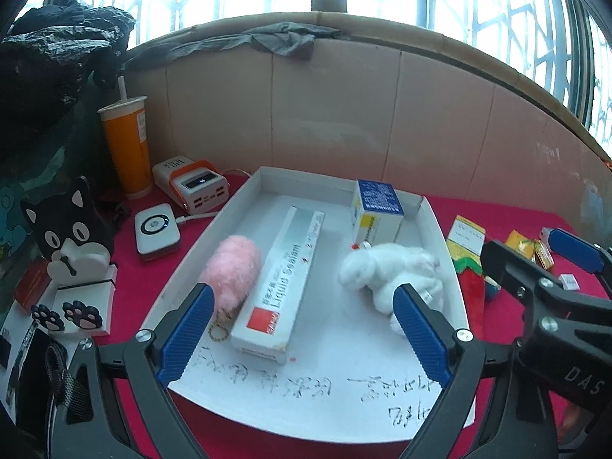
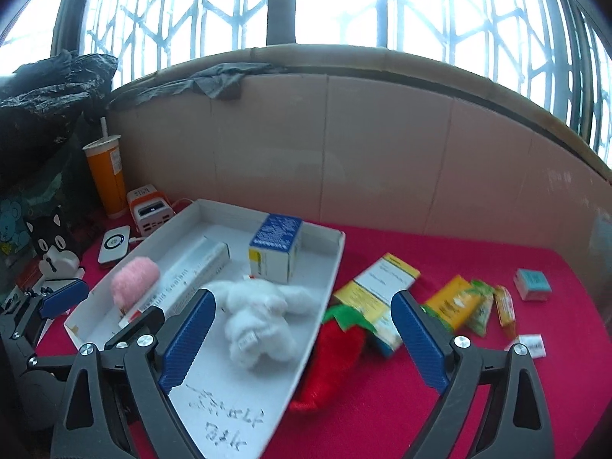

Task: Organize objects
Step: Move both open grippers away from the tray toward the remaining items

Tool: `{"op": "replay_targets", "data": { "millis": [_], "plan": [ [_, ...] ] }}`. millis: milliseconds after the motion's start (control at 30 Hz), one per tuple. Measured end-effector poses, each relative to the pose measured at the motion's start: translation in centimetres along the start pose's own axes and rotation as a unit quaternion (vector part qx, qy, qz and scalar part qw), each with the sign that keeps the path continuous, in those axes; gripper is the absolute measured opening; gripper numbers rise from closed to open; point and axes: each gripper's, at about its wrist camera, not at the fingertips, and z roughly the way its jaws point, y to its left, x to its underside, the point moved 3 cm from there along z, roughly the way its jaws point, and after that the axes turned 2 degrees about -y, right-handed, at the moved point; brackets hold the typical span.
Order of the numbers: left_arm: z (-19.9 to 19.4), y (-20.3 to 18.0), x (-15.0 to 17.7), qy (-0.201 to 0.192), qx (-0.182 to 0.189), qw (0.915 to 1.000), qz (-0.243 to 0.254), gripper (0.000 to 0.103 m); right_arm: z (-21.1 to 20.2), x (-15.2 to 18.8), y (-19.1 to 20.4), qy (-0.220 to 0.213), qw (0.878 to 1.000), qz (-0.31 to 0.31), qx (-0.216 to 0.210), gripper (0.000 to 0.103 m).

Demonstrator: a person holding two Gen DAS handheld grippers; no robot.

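Red cloth covers my table. Inside the white tray (image 1: 244, 191) I count four things, sealant box (image 1: 279, 279) and white plush (image 2: 260, 313) included. Both left gripper (image 1: 302, 329) and right gripper (image 2: 302, 329) gape empty; strawberry plush (image 2: 332, 352) and packets (image 2: 455, 302) remain outside.

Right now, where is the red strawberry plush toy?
In the right wrist view, the strawberry plush lies on the red cloth just outside the white tray's right edge, beside the yellow box.
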Motion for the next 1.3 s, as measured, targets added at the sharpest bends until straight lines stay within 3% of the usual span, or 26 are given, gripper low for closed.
{"op": "replay_targets", "data": {
  "millis": [233, 700, 933, 1300],
  "plan": [
    [-0.6, -1.6, 0.4, -0.001, 0.006, 0.9999, 0.015, 0.095, -0.9, 1.0, -1.9, 0.005, 1.000, 0.016, 0.019, 0.102],
    [-1.0, -6.1, 2.0, 0.019, 0.023, 0.9975, 0.065, 0.096, -3.5, 3.0, -5.5, -0.004, 0.998, 0.029, 0.061, 0.103],
    [-1.5, -8.8, 2.7, 0.023, 0.028, 0.9946, 0.097, 0.096, -4.2, 5.0, -8.6, 0.026, 0.992, 0.039, 0.113, 0.103],
    [-1.7, -11.6, 3.8, 0.035, 0.038, 0.9903, 0.129, 0.096, -4.7, 7.2, -13.0, 0.058, 0.984, 0.079, 0.148, 0.103]
  ]
}}
